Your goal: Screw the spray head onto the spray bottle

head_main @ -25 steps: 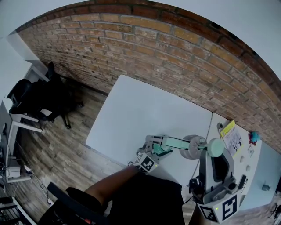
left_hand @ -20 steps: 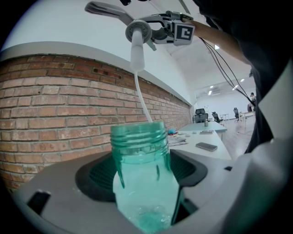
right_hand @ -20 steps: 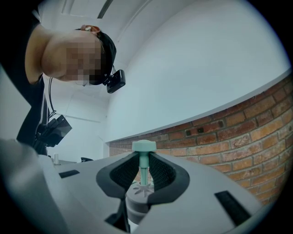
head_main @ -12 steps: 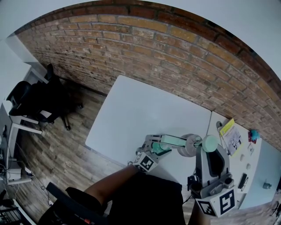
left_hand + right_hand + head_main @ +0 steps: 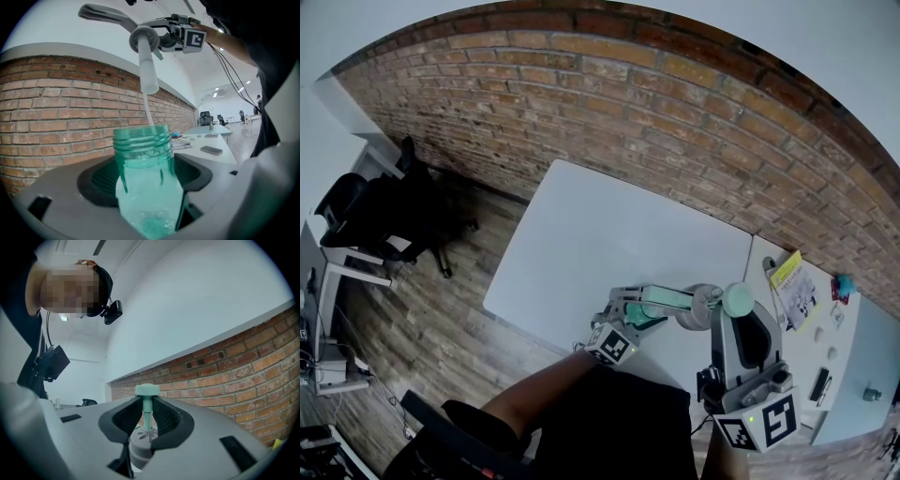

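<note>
Translucent green plastic spray bottle [image 5: 667, 301] — clamped between the half-spread jaws of the left gripper [image 5: 639, 310], lying level above the white table [image 5: 581, 234], threaded neck toward the right. White spray head with mint-green pump cap [image 5: 735, 300] — pinched in the nearly closed right gripper [image 5: 734, 323], now carried leftward, nearer the neck than a second ago. Thin dip tube [image 5: 149, 110] enters the mouth; collar apparently unseated, threading pending.

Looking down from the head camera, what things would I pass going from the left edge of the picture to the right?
Black office chair → green bottle → spray head → yellow booklet → small blue object.
</note>
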`<state>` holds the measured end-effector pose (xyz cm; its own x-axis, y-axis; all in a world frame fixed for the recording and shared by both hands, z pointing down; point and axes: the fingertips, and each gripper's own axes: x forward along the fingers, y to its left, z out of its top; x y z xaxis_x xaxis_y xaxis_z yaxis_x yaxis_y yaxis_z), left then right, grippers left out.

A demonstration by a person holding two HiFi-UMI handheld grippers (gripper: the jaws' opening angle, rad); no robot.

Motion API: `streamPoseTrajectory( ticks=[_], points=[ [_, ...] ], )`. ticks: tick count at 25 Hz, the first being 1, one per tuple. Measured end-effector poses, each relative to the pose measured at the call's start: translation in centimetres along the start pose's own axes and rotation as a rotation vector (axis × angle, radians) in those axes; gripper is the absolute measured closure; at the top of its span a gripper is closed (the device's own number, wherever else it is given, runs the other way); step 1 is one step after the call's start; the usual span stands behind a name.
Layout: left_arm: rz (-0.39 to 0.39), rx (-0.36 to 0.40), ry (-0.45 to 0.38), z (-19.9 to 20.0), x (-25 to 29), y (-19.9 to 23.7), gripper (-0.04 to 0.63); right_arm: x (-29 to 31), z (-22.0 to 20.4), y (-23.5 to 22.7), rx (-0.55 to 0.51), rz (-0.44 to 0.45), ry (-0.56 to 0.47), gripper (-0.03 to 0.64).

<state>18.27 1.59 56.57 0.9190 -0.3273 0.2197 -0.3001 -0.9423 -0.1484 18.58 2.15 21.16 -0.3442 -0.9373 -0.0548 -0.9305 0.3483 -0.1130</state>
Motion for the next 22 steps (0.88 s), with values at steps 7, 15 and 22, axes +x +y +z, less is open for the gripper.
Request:
streamPoseTrajectory(
  ticks=[7,15,22],
  points=[
    [-0.003,-0.012,-0.003,-0.2,0.0,-0.1,0.255,0.4,-1.7,0.2,-0.006,0.005,0.028,0.545],
    [-0.006,-0.008,-0.001,-0.1,-0.1,-0.2,0.256,0.8,-2.7,0.0,-0.001,0.001,0.05,0.545],
    [0.0,-0.021,-0.008,0.4,-0.2,0.1,0.256,1.1,-3.5,0.1,0.003,0.002,0.067,0.545]
  ],
)
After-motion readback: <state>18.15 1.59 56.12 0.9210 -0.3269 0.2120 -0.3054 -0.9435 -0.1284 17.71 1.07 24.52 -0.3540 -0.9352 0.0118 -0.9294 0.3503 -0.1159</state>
